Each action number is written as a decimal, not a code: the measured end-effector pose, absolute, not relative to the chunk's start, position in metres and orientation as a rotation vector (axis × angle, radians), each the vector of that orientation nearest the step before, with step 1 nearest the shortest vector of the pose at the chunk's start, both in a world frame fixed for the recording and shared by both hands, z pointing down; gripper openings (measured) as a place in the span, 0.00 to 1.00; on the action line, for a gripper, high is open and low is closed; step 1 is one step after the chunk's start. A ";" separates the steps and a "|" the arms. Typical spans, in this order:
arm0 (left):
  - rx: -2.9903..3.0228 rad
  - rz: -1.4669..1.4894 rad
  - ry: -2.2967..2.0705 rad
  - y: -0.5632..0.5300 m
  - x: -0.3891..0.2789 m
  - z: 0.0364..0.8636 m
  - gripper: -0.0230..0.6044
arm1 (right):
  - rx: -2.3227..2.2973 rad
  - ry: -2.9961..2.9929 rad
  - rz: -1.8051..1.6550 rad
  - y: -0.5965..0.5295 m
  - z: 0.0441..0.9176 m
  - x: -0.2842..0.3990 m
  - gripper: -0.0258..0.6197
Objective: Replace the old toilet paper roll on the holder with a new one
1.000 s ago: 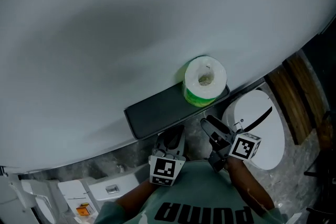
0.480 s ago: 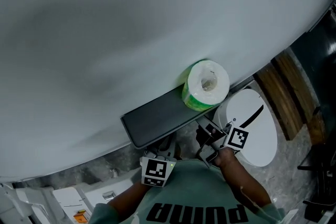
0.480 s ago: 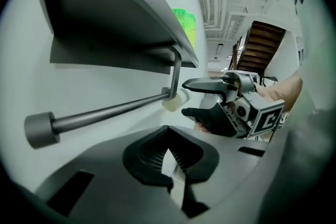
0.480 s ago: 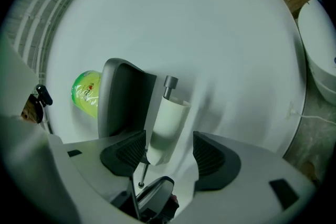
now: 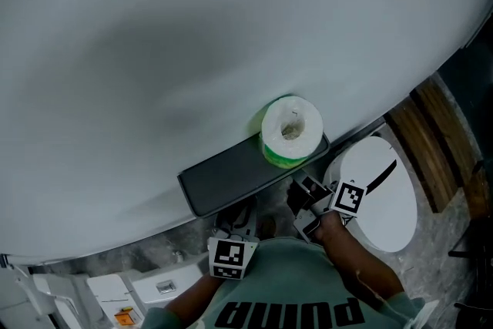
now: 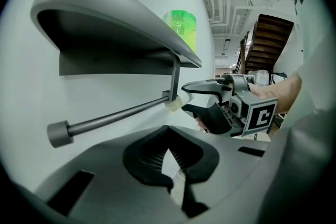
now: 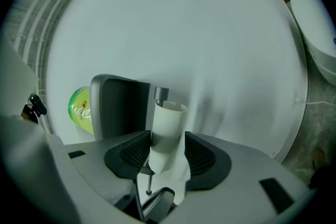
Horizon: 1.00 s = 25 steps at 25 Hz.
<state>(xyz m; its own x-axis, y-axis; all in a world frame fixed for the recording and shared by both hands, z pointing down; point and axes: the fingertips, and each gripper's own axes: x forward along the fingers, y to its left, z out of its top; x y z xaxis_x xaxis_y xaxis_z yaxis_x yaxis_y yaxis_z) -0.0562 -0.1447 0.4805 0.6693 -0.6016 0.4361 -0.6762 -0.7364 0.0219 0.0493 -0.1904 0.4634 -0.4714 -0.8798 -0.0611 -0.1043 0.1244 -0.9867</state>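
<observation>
A new roll (image 5: 291,131) in green wrap stands on the dark shelf of the wall holder (image 5: 223,173). Under that shelf runs a bare metal rod (image 6: 115,115), from a knob near me to a bracket at the far end. My right gripper (image 7: 167,152) is shut on the old pale cardboard tube (image 7: 167,128); its jaws have just been closing on it. The tube's far end sits by the bracket end of the rod (image 7: 161,93). My left gripper (image 6: 169,155) hangs below the shelf, shut and with nothing in it. From there the right gripper (image 6: 184,99) shows with the tube (image 6: 173,103).
A white toilet (image 5: 381,193) stands right of the holder, above a speckled stone floor. Brown wooden boards (image 5: 431,142) lie beyond it. White fittings (image 5: 154,285) sit at the lower left. The pale wall (image 5: 192,35) fills the rest.
The right gripper has rolled and shifted a little toward the holder's right end, the tube staying between its jaws. The left gripper has hardly moved.
</observation>
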 end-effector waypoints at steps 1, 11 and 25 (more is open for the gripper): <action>2.698 0.609 -1.051 -0.144 -0.055 0.480 0.04 | -0.959 1.714 -1.409 -0.191 0.461 0.051 0.35; 2.686 0.584 -1.103 -0.143 -0.044 0.474 0.04 | -0.981 1.742 -1.387 -0.189 0.453 0.064 0.32; 2.728 0.550 -1.063 -0.148 0.000 0.465 0.04 | -1.106 1.703 -1.307 -0.189 0.444 0.129 0.32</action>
